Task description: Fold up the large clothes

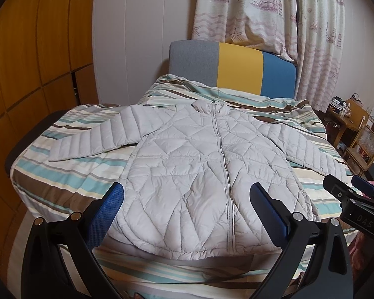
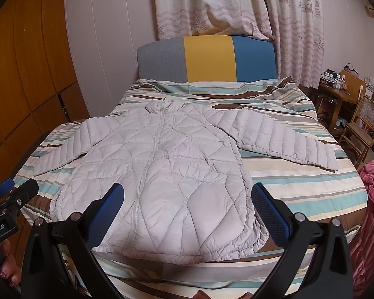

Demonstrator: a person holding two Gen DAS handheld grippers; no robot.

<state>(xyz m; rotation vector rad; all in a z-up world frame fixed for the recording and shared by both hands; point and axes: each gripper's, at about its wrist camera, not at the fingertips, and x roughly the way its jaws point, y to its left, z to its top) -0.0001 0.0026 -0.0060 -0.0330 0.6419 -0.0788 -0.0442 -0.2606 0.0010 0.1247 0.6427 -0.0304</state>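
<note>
The puffy white jacket [image 1: 187, 169] lay flat on the striped bed [image 1: 69, 179], front up and zipped shut. Its collar pointed to the headboard [image 1: 232, 67] and both sleeves stuck out to the sides. It was probably spread like this so it was ready to fold. The left claw [image 1: 187, 199] and the right claw [image 2: 187, 199] hung over the jacket's bottom edge. Both were spread wide, held nothing, and touched nothing.
</note>
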